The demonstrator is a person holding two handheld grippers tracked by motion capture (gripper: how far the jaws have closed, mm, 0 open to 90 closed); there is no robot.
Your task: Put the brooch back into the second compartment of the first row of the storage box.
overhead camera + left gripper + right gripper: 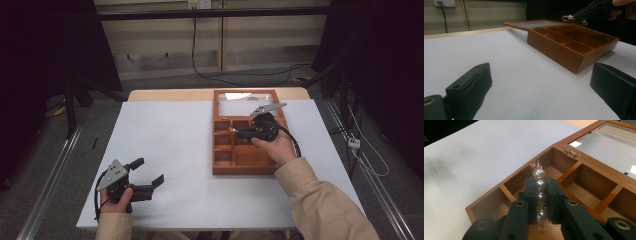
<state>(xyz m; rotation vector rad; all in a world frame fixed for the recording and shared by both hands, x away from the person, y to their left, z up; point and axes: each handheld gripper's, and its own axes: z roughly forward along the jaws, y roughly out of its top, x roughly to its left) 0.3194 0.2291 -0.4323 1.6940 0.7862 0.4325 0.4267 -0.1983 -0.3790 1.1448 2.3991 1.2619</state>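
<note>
holding, in the right gripper (540, 202), a short string of round pearl-like beads with small gold-coloured links (539, 192), jaws closed on its middle, one bead and a clear tip sticking out past the jaw tips, one bead and a small hook hanging behind them. hovering over the open brown wooden box with many small compartments (220, 165), just above the row of little cells along the box side that lies beneath the jaws; probably the step in hand is to lay the beads into one of these cells, but cannot tell which one. to do it well: keep the string level, bring the jaws down until the beads are inside the walls of one cell, not across a divider, then open only a little and let it slide off softly. watch the hook at the rear end, may catch on a jaw or a wall. glass-panelled lid (609, 143) lying flat beyond the jaw tips, out of the way. left gripper (148, 172) resting low near the white table surface (165, 130), well apart from the box, jaws wide open, nothing between them.
</note>
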